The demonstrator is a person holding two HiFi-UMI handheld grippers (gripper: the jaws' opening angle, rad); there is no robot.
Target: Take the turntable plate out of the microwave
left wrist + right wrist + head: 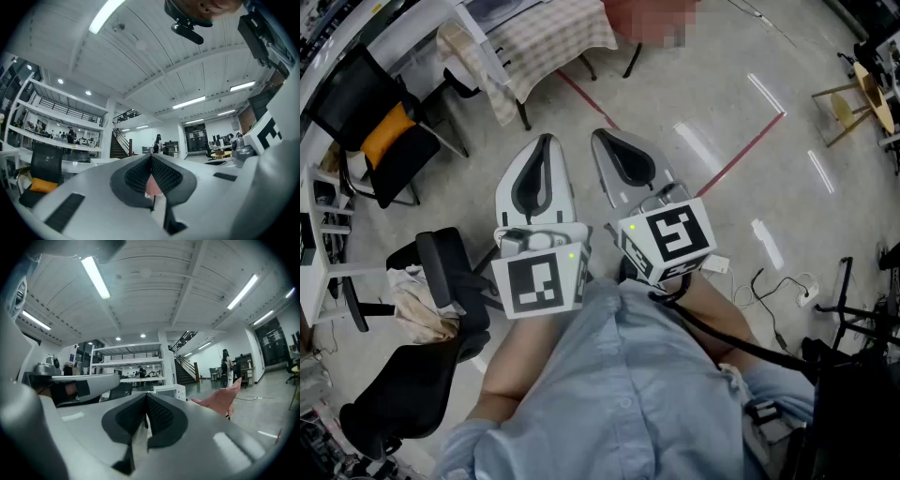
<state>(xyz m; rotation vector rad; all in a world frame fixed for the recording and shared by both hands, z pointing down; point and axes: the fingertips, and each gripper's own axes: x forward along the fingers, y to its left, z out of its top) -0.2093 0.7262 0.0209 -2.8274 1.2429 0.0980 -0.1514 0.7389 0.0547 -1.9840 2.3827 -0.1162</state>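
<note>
Holds left claw [546,139] and right claw [600,134] side by side, level, close to the person's shirt [619,394]; both closed tight, pads tip to tip, gripping nothing. Shows in right gripper view only a white box [167,391], poss. the microwave, far off; can't make out its inside or the turntable plate. Catches in head view a checked-cloth desk [553,37] and an orange cushion [386,131].

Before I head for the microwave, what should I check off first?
1. Left gripper empty: ok, fingers together on nothing.
2. Right gripper empty: ok, fingers together on nothing.
3. Microwave in sight: cannot tell; a white box stands ahead in the right gripper view.
4. Turntable plate in sight: not ok, in no view.
5. Way forward: cannot tell; office chair close at the left.
</note>
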